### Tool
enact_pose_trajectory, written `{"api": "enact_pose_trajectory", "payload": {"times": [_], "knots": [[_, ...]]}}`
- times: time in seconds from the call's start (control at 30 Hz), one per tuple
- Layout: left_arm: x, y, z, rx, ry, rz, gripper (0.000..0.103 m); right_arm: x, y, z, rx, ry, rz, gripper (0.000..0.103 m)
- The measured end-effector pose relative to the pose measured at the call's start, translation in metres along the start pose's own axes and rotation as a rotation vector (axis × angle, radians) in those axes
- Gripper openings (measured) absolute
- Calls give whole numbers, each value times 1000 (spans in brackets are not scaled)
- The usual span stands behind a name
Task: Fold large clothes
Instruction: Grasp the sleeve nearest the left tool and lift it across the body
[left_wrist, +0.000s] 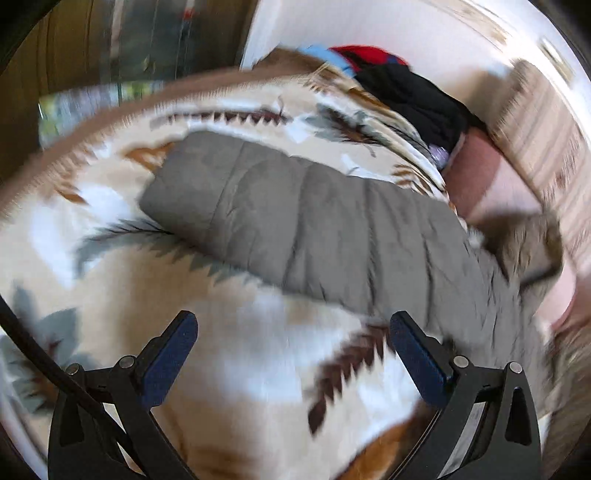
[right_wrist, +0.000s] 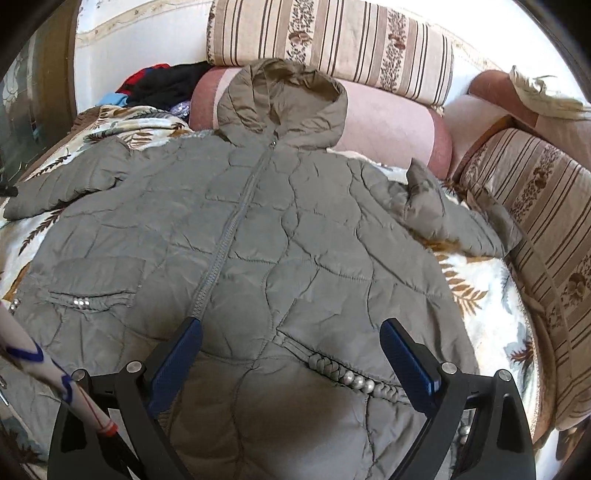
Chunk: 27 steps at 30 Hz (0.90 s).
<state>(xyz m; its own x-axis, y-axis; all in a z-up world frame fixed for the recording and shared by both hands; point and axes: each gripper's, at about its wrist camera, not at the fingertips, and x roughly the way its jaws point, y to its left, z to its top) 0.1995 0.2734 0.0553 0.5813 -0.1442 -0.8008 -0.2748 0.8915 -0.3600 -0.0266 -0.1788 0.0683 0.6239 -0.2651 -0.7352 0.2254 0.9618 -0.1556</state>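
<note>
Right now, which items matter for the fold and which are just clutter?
Job:
- grey quilted jacket, spread flat, zipped, both sleeves out
- left gripper, open
- right gripper, open

Lying about:
- patterned blanket under the jacket
- dark clothes pile
- pink bolster
- striped cushions

1. Your left wrist view looks forward and down past its wide-apart left tongs (left_wrist: 293, 345), close above the patterned blanket (left_wrist: 236, 354), facing one jacket sleeve (left_wrist: 295, 221); blurred.
2. Your right wrist view looks down past the right tongs (right_wrist: 291, 349), close over the jacket front (right_wrist: 258, 229), facing the hood (right_wrist: 284, 99) and striped cushions (right_wrist: 332, 40).
3. Both views share jacket, blanket and the dark clothes pile (left_wrist: 413, 96).
</note>
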Motion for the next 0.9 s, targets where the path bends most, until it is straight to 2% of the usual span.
{"api": "enact_pose_trajectory", "payload": {"times": [0.13,0.27,0.4,0.5,0.53,0.57,0.6,0.63,0.67,0.8,0.9], "knots": [[41,39,21,-193,70,-135,98,11,-2,-2,1,22,1,98],[49,40,33,-215,21,-183,98,18,-3,-3,-7,25,-5,98],[67,39,49,-248,7,-164,98,26,-4,-3,-1,36,-7,98],[76,25,60,-220,1,-70,99,30,-6,-4,2,44,-17,98],[77,17,64,-184,8,-3,90,31,-8,-4,3,46,-21,98],[78,10,66,-151,6,49,60,32,-9,-4,7,49,-27,98],[79,0,68,-102,17,102,47,33,-11,-4,13,51,-33,98],[78,-6,68,-77,35,106,27,33,-12,-4,18,53,-36,98],[74,-13,68,-64,39,101,21,33,-13,-5,19,54,-36,94],[41,-51,62,28,-15,109,17,25,-20,-6,26,36,-26,91],[5,-92,48,103,-42,26,15,16,-25,-6,48,14,-15,91]]}}
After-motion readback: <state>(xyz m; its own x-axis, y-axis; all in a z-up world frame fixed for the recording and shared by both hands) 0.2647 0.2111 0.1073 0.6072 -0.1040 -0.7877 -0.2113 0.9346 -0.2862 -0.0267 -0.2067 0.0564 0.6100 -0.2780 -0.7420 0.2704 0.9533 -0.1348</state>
